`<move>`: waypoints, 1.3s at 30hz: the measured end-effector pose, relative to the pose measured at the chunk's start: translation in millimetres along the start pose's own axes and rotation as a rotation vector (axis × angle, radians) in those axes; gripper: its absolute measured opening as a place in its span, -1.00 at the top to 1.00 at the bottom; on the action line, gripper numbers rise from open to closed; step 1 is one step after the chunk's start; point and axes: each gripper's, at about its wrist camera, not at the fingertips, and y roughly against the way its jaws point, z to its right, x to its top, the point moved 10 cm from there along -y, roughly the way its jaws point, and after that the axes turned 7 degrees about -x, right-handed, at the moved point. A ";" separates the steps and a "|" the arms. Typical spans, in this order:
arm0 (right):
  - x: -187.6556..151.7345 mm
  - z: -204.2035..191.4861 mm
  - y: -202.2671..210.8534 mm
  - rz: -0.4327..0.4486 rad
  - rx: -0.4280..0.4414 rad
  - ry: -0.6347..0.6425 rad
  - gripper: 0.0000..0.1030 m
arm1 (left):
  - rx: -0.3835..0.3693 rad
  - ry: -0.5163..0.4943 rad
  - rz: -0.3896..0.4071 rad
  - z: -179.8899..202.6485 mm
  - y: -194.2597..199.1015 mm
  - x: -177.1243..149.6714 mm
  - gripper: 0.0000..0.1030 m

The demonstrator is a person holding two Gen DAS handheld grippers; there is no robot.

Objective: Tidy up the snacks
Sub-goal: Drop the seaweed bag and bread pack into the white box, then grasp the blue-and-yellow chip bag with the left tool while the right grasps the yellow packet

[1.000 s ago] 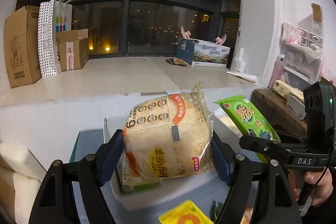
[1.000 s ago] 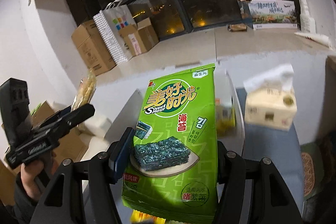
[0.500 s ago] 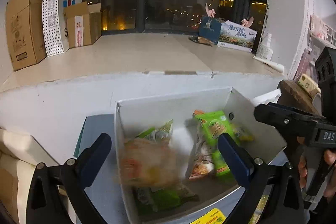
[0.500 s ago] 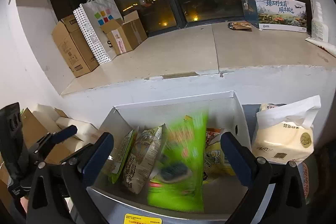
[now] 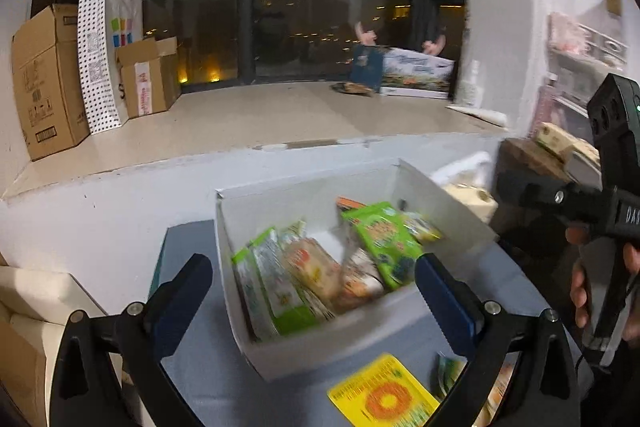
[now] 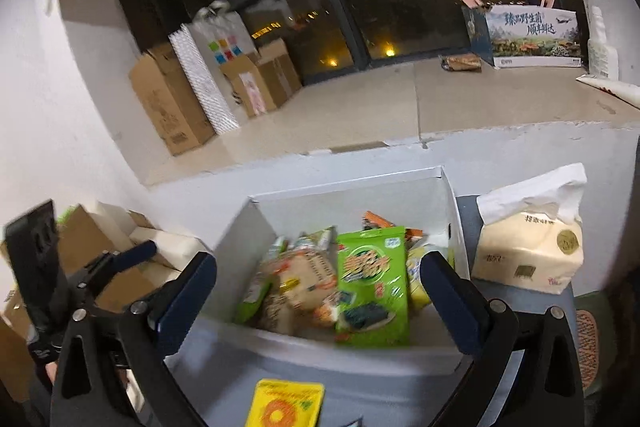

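Yellow, flat and unpicked, a snack packet (image 6: 285, 405) lies on the grey table (image 5: 208, 363) just in front of the white box (image 6: 352, 349), below and between the spread, empty jaws of both the right gripper (image 6: 318, 293) and left gripper (image 5: 312, 301); its long axis seems to run away from the cameras, and I judge neither hand clearly nearer. The right view alone shows the tissue pack (image 6: 528, 251) beside the box, while the left view shows more packets (image 5: 450, 377) near the yellow one.

Dark night window (image 5: 320, 27), white walls (image 6: 60, 107)
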 end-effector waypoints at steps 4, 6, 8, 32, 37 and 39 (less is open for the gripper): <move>-19.0 -10.3 44.6 0.040 0.048 0.011 -1.00 | -0.070 -0.014 -0.008 25.0 25.6 -20.6 -1.00; -32.9 -12.3 66.7 0.063 0.041 0.032 -1.00 | -0.093 -0.033 -0.012 38.7 38.3 -33.2 -1.00; -50.1 -13.7 88.1 0.084 0.039 0.045 -1.00 | -0.106 -0.052 -0.021 50.2 48.6 -45.7 -1.00; -168.3 7.9 173.1 0.147 -0.112 0.033 -1.00 | -0.222 -0.023 -0.321 131.3 16.4 -205.2 -1.00; -174.6 8.6 169.3 0.136 -0.124 0.041 -1.00 | -0.275 -0.029 -0.385 139.6 -13.9 -221.0 -1.00; -178.0 8.8 164.1 0.119 -0.132 0.045 -1.00 | -0.305 0.001 -0.369 138.7 -15.7 -221.6 -0.55</move>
